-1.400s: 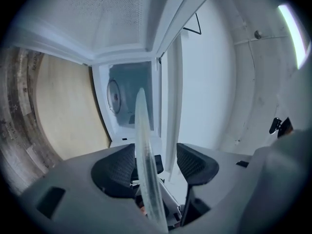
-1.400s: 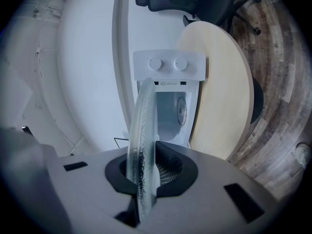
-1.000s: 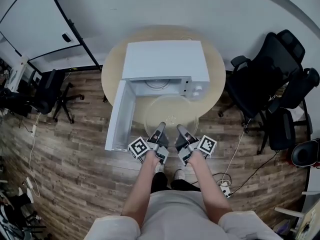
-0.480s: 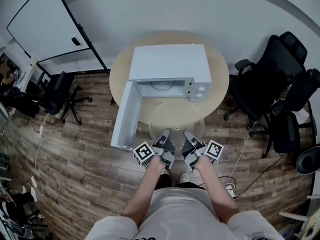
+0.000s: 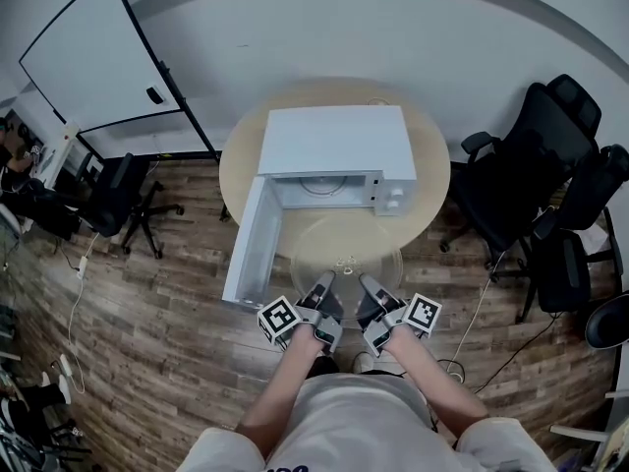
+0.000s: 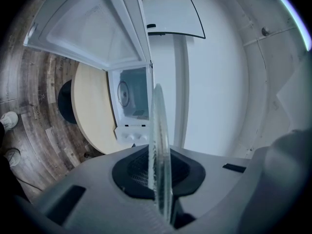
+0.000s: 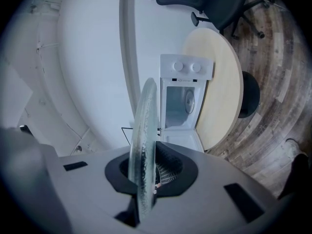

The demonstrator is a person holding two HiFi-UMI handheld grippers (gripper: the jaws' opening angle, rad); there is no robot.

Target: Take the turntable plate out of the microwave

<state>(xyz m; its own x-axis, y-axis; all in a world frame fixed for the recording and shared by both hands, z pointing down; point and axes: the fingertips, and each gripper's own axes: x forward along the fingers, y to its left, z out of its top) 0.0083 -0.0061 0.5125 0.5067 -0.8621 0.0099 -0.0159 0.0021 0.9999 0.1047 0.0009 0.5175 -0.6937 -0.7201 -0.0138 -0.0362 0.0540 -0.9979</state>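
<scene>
The clear glass turntable plate [image 5: 346, 252] hangs in the air in front of the white microwave [image 5: 334, 144], outside its open cavity. My left gripper [image 5: 322, 286] is shut on the plate's near rim at the left, and my right gripper [image 5: 366, 287] is shut on that rim at the right. In the left gripper view the plate [image 6: 158, 140] shows edge-on, clamped between the dark pads [image 6: 136, 172] of the left gripper [image 6: 160, 182]. The right gripper view shows the plate [image 7: 145, 145] the same way in the right gripper [image 7: 145, 179], with the empty microwave [image 7: 183, 101] beyond.
The microwave stands on a round wooden table [image 5: 239, 160], its door [image 5: 251, 254] swung open toward me at the left. Black office chairs [image 5: 521, 180] stand to the right, another chair [image 5: 123, 200] to the left. Cables [image 5: 462, 352] lie on the wood floor.
Both grippers have drawn back toward me with the plate, which now hangs farther from the microwave's mouth. The microwave and its door have not moved.
</scene>
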